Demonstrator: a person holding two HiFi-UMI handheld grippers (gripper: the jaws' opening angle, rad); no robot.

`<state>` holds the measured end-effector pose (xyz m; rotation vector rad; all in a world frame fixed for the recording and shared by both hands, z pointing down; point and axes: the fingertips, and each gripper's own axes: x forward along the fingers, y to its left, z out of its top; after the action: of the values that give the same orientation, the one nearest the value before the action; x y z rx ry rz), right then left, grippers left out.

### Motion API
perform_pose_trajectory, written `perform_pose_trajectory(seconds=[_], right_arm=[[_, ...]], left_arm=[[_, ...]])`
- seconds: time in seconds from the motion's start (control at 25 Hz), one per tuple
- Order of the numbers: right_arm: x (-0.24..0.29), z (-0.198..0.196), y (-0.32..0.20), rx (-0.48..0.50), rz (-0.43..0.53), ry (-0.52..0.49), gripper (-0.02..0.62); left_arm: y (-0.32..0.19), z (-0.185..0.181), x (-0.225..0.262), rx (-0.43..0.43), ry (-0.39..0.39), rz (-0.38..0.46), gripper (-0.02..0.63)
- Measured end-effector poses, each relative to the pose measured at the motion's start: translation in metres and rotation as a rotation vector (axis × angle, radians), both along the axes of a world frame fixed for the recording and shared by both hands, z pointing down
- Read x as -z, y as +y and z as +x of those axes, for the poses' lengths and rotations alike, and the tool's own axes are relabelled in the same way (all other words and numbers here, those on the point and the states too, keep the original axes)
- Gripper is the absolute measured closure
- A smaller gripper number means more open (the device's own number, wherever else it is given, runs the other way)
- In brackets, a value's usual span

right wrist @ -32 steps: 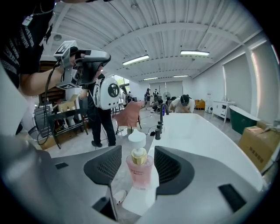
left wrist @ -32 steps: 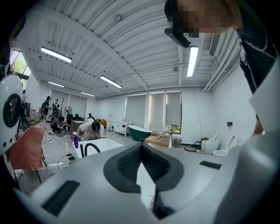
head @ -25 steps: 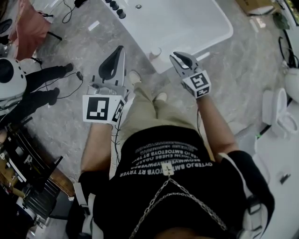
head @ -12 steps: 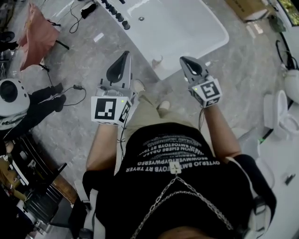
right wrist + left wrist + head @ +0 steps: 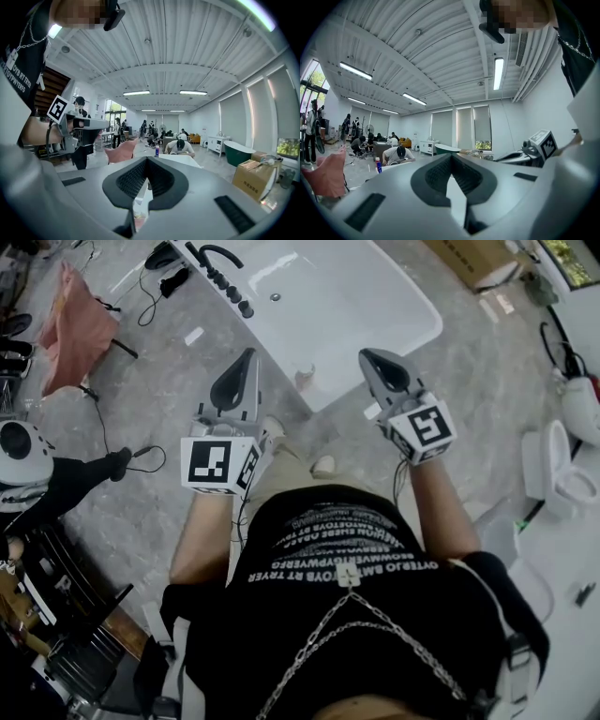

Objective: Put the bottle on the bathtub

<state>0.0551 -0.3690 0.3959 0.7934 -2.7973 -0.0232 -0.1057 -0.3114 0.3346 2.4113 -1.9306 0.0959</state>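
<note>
Jaws are clenched on nothing at both left gripper and right gripper, the bottle (apparently upright) standing between and below their tips on the bathtub corner.

Shirt: The person is wearing a black shirt with short sleeves, and rows of white letters are running across it.
Chain: A silver chain is hanging over the shirt in a V shape.
Trousers: The person is wearing tan trousers.
Shoes: The person is wearing pale shoes.
Left gripper: The left gripper is showing a smooth grey shell, black ribbed pads, and a white cube with black square markers.
Right gripper: The right gripper is showing the same grey shell and a marker cube of its own.
Cable: A thin dark cable is trailing from the left gripper.
</note>
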Motion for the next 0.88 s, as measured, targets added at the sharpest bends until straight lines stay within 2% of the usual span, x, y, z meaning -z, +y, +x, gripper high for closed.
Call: perform_pose_trajectory(seconds=[0.2,0.88], right_arm=[[0.033,0.002,0.005,-0.003,0.003,-0.023,0.594],[0.081,0.002,0.019,0.028,0.033,-0.058,0.595]], left_arm=[[0.004,0.006,0.015,-0.013,-0.005,0.009,0.606],[0.007,0.022,0.040,-0.031,-0.001,0.033,0.606]])
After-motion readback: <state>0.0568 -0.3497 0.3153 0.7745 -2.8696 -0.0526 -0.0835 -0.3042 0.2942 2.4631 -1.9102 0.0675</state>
